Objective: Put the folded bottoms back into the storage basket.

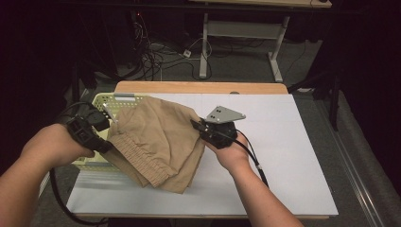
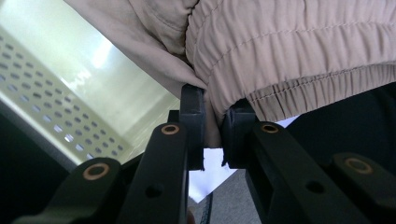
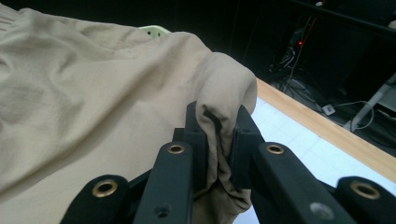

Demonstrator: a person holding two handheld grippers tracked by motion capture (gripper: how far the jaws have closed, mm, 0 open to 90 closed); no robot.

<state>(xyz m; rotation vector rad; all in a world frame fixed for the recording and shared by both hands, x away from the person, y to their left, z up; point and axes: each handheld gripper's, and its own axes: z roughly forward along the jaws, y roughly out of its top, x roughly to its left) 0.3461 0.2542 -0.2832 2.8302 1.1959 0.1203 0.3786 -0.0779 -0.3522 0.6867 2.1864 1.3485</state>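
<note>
Legible markings: none were found. No text, label, brand, number or sign could be read on any surface in the high view or either gripper view.

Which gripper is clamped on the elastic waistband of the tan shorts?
The left gripper: it pinches the shorts by the gathered waistband near the basket. The right gripper holds smooth fabric.

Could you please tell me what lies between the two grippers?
The tan shorts span from left gripper to right gripper, seen in the high view.
</note>
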